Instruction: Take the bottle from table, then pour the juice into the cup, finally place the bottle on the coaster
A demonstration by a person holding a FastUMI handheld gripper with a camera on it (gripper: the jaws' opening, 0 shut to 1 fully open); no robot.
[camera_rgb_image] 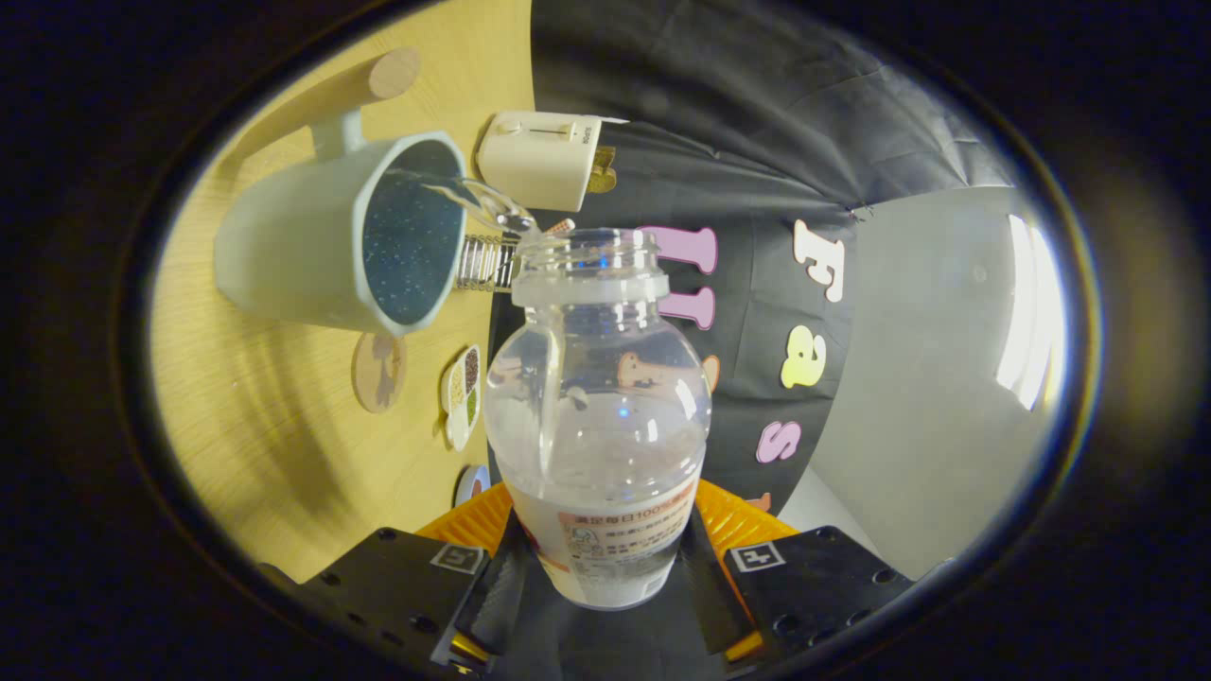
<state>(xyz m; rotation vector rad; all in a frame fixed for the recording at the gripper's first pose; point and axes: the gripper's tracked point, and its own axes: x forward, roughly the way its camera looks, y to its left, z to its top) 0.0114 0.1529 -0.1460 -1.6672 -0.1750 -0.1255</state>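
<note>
- The bottle [598, 397] hides its own base between the gripper's [605, 567] pressing fingers.
- The cup [331, 236] overlaps part of the coaster [378, 371].
- The bottle's label print is too small to tell.

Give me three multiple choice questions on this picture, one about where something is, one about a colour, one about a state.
1. Where is the round wooden coaster?
A. On the table just below the cup
B. Inside the cup
C. Under the toaster

2. What colour is the outside of the big handled cup?
A. Red
B. Pale green-grey
C. Black

3. What is the state of the clear plastic bottle?
A. Capped and standing on the table
B. Lying on the coaster
C. Uncapped, clamped between the fingers of the gripper, liquid streaming into the cup

Answers: 1 A, the coaster lies on the wooden table beside the cup's rim. 2 B, its wall is pale green-grey. 3 C, the mouth is open and a stream reaches the cup.
</note>
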